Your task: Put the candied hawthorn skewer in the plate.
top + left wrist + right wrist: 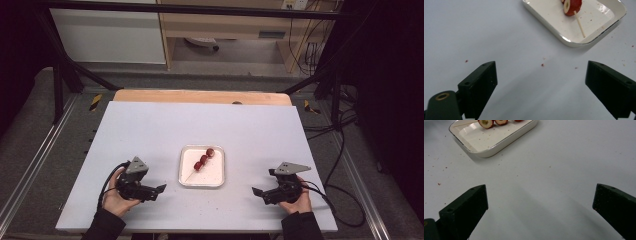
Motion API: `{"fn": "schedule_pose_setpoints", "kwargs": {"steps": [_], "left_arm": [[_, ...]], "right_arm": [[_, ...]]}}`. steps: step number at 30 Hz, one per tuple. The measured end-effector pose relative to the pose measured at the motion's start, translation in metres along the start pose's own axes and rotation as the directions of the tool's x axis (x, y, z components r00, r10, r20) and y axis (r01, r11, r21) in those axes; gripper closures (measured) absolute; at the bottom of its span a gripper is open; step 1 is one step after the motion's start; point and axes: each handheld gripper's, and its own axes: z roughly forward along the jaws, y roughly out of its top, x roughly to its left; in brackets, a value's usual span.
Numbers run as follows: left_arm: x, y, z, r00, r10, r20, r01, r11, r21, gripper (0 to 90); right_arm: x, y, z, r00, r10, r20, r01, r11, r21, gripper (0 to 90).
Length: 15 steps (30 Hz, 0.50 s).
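A white tray (pixel 216 178) lies in the middle of the white table and holds a wooden skewer (pixel 198 167) threaded with three red fruit slices. In the left gripper view the tray (pixel 554 23) sits at the top right with one red slice (pixel 573 7) and the bare stick end. My left gripper (pixel 161 190) rests on the table left of the tray, jaws wide apart, nothing between them. My right gripper (pixel 256 192) lies right of the tray, also open and empty. The right gripper view has the tray (pixel 506 140) at top left with fruit slices (pixel 486 123).
Small red crumbs (pixel 542 65) dot the table near the tray. A wooden board edge (pixel 200 96) runs along the table's far side. Black frame bars and cables stand around the table, with shelving behind.
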Motion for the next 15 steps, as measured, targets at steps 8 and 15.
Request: {"fn": "schedule_pose_setpoints", "kwargs": {"steps": [8,15], "left_arm": [[0.02,-0.033,-0.009,0.9997,-0.024,-0.008,0.023,0.9987,-0.046,10.5],[0.022,-0.038,-0.009,1.0,-0.009,-0.001,0.009,0.9981,-0.061,10.6]], "right_arm": [[0.001,-0.001,0.0,1.0,0.001,-0.003,-0.001,1.0,0.015,0.5],[0.002,-0.002,0.0,1.0,0.002,-0.006,-0.001,1.0,0.021,0.5]]}}
